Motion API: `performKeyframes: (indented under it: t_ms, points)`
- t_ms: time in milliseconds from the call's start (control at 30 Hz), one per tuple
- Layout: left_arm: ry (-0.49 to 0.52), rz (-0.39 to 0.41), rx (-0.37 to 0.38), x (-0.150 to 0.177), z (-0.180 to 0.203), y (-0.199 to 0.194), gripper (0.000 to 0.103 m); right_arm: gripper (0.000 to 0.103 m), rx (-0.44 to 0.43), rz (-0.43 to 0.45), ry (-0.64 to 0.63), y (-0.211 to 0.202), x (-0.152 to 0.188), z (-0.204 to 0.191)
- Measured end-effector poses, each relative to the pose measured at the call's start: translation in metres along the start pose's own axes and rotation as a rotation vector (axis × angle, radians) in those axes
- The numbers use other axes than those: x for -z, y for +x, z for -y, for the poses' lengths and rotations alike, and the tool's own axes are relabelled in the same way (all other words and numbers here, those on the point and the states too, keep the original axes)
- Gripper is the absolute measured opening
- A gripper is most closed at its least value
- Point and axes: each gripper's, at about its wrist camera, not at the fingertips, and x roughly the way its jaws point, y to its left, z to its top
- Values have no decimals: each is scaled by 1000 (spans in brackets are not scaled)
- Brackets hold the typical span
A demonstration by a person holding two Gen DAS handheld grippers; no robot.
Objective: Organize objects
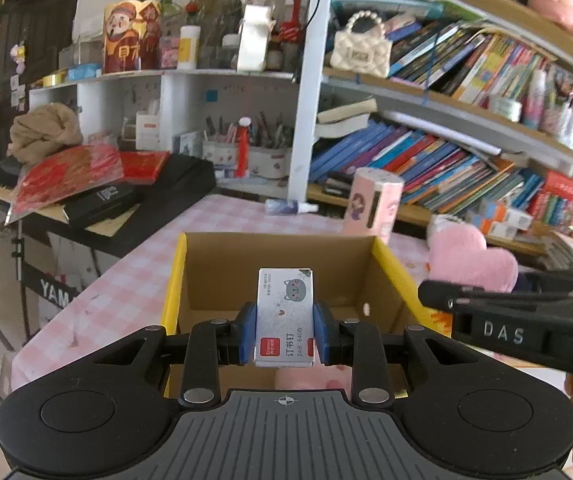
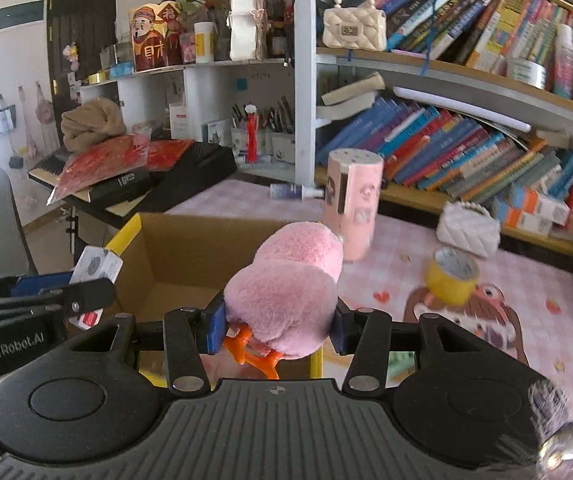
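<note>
My left gripper is shut on a small white staples box with a grey cat print, held upright above the open cardboard box with yellow edges. My right gripper is shut on a pink plush toy with orange feet, held over the right side of the same cardboard box. The plush also shows at the right in the left wrist view, beside the right gripper's black body. The staples box shows at the left in the right wrist view.
The box stands on a pink checked tablecloth. A pink cylinder holder, a yellow tape roll, a white quilted purse and a small bottle lie on the table. Bookshelves rise behind; a keyboard stands left.
</note>
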Motion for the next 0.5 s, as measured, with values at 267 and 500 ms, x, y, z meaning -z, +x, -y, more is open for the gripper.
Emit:
performKeyframes:
  t_ms: [267,500]
  points:
    - [25,-93,-68,2,4,44,28,46,-59,-26,-65,50,-14,4]
    - [63,-182,-117,10,7,74,28,46,-124,-90,-130,91,-19,3]
